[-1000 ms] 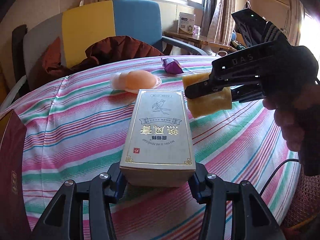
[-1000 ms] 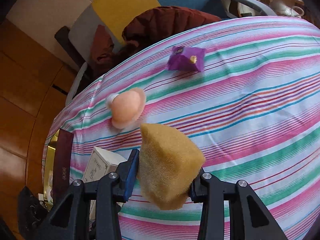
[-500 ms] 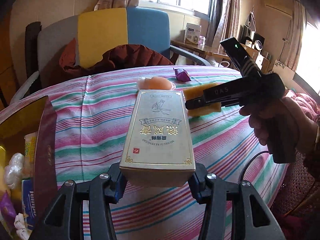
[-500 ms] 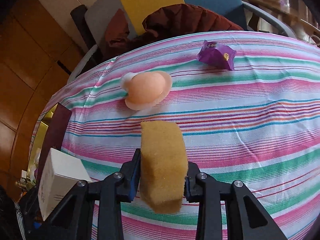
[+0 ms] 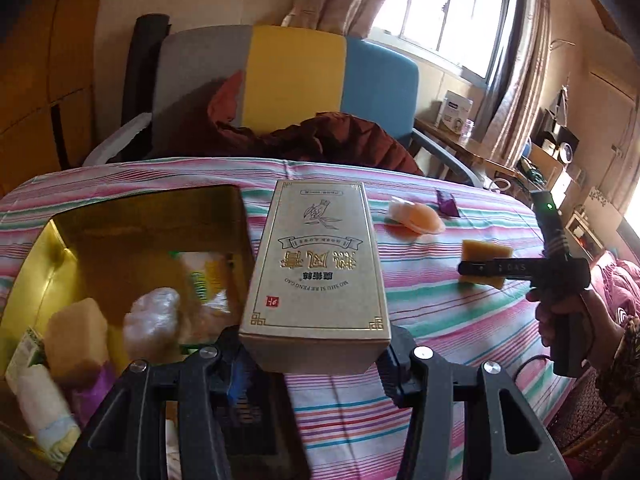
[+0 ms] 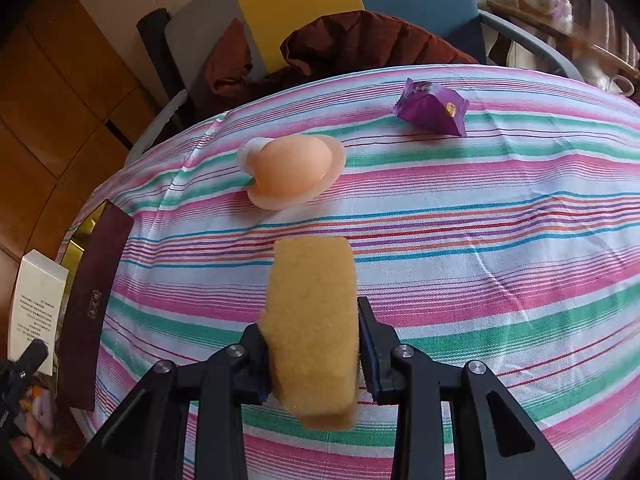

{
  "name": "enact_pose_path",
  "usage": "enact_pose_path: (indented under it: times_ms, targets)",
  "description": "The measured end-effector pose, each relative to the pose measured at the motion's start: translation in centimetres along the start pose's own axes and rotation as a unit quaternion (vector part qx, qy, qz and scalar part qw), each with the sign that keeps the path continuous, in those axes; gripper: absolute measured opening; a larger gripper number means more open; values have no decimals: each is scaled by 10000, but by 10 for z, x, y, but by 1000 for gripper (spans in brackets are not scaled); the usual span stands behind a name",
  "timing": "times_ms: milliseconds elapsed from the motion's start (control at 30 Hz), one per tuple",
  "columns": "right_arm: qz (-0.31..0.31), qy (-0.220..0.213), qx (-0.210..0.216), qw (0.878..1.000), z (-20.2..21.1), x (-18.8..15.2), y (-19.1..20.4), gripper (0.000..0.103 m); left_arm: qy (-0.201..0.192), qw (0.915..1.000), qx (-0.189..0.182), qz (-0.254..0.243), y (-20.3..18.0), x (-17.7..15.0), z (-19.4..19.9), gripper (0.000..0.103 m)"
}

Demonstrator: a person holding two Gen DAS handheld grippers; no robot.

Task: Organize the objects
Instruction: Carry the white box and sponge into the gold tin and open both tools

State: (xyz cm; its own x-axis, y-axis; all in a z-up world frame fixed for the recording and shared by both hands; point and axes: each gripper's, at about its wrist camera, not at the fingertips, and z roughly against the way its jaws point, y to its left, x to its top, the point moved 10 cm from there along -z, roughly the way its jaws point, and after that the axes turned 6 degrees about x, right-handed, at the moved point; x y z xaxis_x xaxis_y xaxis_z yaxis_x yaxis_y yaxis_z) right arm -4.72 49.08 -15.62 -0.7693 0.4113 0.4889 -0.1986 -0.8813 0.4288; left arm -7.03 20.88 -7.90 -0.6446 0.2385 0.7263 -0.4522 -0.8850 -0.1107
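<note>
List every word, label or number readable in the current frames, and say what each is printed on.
"MO SHU SI RE FENG GAO": gold box held in the left gripper, printed upside down to the camera.
Large gold Chinese characters, banner text and red seal on that box: not legible to me.
"DAS": side of the right gripper holding the sponge.
Purple packet, dark red lid, white box panel: print too small.

Daylight is pouring through a curtained window (image 5: 452, 16) behind a grey, yellow and blue upholstered armchair (image 5: 296, 80) carrying a crumpled maroon jacket (image 5: 340, 140), while orange wooden wall panels (image 6: 52, 100) are flanking the pink, green and white striped cloth covering the tabletop (image 6: 500, 240).
</note>
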Motion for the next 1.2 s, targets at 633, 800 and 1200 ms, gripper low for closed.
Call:
enact_pose_path:
  times_ms: [633, 800, 1200]
  targets:
    - [-425, -323, 797, 9954, 27, -27, 77, 34, 551, 9816, 1360, 1218, 215, 17, -24, 52]
    - [-323, -202, 1038, 9939, 26, -36, 114, 34, 849, 9744, 1514, 1429, 242, 9, -37, 52]
    - [207, -61, 1567, 9874, 26, -50, 205, 34, 893, 9649, 1582, 1898, 260, -6, -25, 59]
